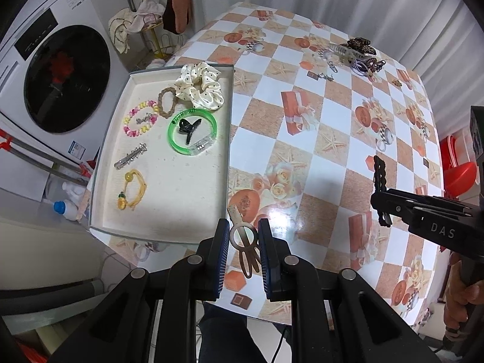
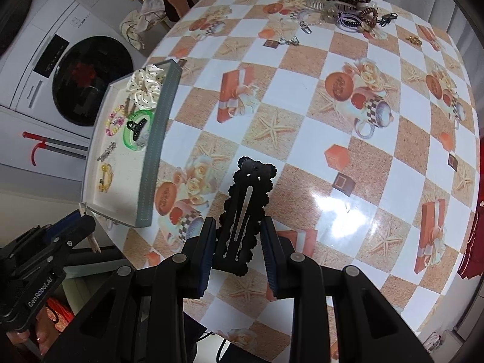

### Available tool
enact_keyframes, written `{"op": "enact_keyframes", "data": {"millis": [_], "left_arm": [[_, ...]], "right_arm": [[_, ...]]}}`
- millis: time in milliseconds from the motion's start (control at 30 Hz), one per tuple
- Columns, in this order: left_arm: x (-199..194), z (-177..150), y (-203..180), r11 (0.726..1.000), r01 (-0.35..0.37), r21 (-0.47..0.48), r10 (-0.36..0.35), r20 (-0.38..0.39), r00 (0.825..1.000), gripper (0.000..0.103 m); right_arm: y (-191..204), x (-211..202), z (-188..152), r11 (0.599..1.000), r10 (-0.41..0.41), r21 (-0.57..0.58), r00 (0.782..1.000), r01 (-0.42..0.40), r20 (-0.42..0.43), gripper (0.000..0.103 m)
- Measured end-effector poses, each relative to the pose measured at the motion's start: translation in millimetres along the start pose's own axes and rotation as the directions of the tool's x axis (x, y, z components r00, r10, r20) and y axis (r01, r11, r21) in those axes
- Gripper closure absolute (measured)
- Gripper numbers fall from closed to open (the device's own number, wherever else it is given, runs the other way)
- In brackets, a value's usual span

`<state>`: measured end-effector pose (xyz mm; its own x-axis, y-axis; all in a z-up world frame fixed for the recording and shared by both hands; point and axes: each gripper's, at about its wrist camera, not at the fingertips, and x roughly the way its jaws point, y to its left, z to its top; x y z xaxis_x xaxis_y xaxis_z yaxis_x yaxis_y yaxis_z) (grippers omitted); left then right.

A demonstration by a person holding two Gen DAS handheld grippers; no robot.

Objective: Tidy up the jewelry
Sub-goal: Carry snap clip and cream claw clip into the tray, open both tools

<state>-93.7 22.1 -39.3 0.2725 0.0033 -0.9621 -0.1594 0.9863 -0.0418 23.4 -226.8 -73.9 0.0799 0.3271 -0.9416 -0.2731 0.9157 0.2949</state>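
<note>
The left tongs are clamped on a beige cut-out hair clip, its round ring pinched between the blue pads while its prongs hang back toward the camera. They hover over the near edge of the checked worktop, just beside the tray. The tray holds a polka-dot scrunchie, a green bangle ringing a black claw clip, and a beaded bracelet. The right tongs grip a black scalloped snap clip by its sides, tip pointing away, above the worktop. More accessories lie piled at the far edge.
</note>
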Motion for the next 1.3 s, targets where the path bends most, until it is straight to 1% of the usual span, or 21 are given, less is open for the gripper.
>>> {"op": "enact_keyframes", "data": {"millis": [233,467,567,767,900,1067,1300], "left_arm": [[6.2,8.7,24.0,0.999,0.021,0.033,-0.021,-0.004,1.000,0.079],[15.6,22.4,75.2,0.996,0.047,0.074,-0.046,-0.020,0.999,0.079],[25.1,24.8,99.6,0.995,0.055,0.079,-0.052,-0.041,0.998,0.079],[43.8,23.6,132.7,0.996,0.066,0.067,-0.060,-0.085,0.995,0.079],[56.4,21.4,146.3,0.995,0.073,0.062,-0.066,-0.110,0.992,0.079],[68.1,19.4,152.1,0.995,0.085,0.056,-0.077,-0.131,0.988,0.079],[79.8,17.0,154.2,0.994,0.099,0.043,-0.091,-0.154,0.984,0.079]], "right_arm": [[21.5,3.0,3.5,1.000,-0.005,0.028,1.000,0.004,0.022,0.071],[60.9,14.4,10.3,0.997,-0.023,0.070,0.999,0.020,0.041,0.071],[82.3,21.6,13.0,0.997,-0.028,0.069,0.999,0.025,0.039,0.071],[120.2,41.5,19.5,0.998,-0.033,0.048,0.999,0.033,0.016,0.071],[142.8,56.9,24.6,0.999,-0.038,0.018,0.999,0.038,-0.007,0.071],[163.0,74.7,30.4,0.999,-0.043,-0.021,0.998,0.043,-0.036,0.071],[174.4,92.9,33.4,0.997,-0.051,-0.053,0.996,0.047,-0.075,0.071]]}}
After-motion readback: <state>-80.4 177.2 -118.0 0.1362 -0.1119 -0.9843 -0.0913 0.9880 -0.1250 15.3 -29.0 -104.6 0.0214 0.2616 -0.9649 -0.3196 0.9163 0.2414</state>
